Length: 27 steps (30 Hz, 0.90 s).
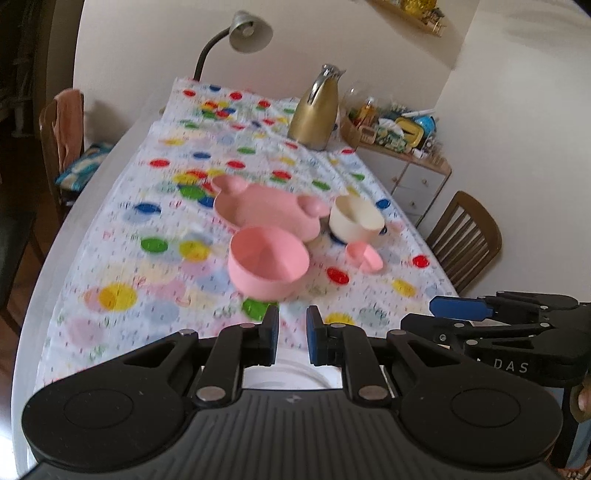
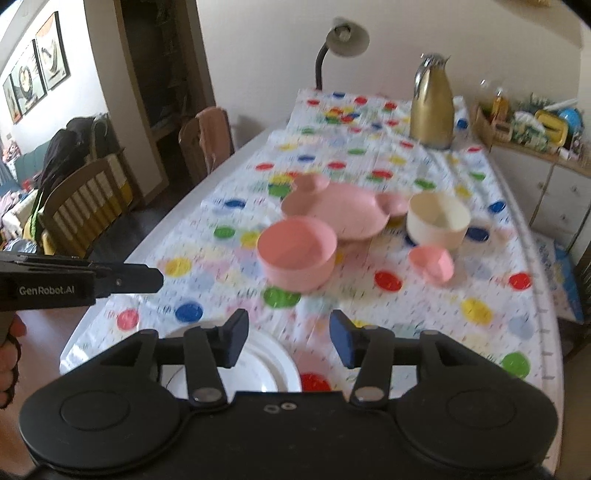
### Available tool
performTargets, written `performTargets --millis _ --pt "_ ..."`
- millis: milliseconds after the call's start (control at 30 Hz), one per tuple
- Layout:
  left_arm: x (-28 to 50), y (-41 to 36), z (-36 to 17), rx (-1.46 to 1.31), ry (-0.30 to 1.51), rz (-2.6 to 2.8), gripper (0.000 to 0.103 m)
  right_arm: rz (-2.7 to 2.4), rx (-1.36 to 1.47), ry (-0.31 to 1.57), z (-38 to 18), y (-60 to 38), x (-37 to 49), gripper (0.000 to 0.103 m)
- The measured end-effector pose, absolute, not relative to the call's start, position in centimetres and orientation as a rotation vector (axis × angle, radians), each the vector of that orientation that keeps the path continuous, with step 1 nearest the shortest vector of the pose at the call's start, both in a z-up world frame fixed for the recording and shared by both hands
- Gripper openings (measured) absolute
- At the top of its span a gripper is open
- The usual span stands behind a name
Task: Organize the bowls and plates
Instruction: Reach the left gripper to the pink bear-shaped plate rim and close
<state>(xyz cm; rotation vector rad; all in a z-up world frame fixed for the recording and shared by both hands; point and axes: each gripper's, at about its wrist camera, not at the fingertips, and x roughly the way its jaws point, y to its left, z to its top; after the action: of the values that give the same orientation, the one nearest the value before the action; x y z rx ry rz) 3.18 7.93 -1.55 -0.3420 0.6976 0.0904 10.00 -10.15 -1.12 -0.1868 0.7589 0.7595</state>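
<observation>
A pink bowl (image 1: 267, 258) (image 2: 297, 254) stands mid-table on the dotted cloth. Behind it lies a pink plate with two round ears (image 1: 266, 206) (image 2: 340, 210). To the right are a cream bowl (image 1: 354, 218) (image 2: 437, 218) and a small pink cup (image 1: 364, 256) (image 2: 432, 264). A white plate (image 1: 284, 373) (image 2: 273, 365) lies flat near the front edge, partly hidden under both grippers. My left gripper (image 1: 293, 330) (image 2: 160, 278) hovers above it, shut but for a narrow gap, holding nothing. My right gripper (image 2: 288, 334) (image 1: 421, 314) is open and empty.
A gold jug (image 1: 314, 114) (image 2: 432, 110) stands at the table's far right, a bendy lamp (image 1: 247, 29) behind the far edge. Wooden chairs (image 1: 465, 240) (image 2: 85, 206) flank the table. A cluttered cabinet (image 2: 535, 155) sits on the right.
</observation>
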Motion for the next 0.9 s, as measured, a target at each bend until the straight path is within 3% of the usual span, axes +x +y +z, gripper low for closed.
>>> performTargets --millis 300,400,467,533,633,900 --pt "6.5 7.8 -0.5 -0.325 0.67 0.128 0.019 0.724 -0.155 0.654 0.8 -9.9 11.9 0.077" --pt "7.9 8.0 -0.3 -0.317 0.665 0.151 0.032 0.716 -0.143 0.634 0.9 -9.7 13.2 0.082" --pt "8.7 8.2 -0.2 -0.313 0.654 0.17 0.067 0.708 -0.137 0.628 0.9 -9.5 14.3 0.087" --pt "9.6 8.4 -0.1 -0.299 0.636 0.206 0.077 0.7 -0.138 0.623 0.7 -9.2 15.3 0.09" --pt "11.4 8.8 -0.4 -0.297 0.652 0.214 0.077 0.683 -0.137 0.603 0.3 -9.1 16.6 0.1" --pt "16.6 10.0 -2.2 -0.253 0.692 0.253 0.081 0.616 -0.119 0.608 -1.6 -7.6 21.5 0.103"
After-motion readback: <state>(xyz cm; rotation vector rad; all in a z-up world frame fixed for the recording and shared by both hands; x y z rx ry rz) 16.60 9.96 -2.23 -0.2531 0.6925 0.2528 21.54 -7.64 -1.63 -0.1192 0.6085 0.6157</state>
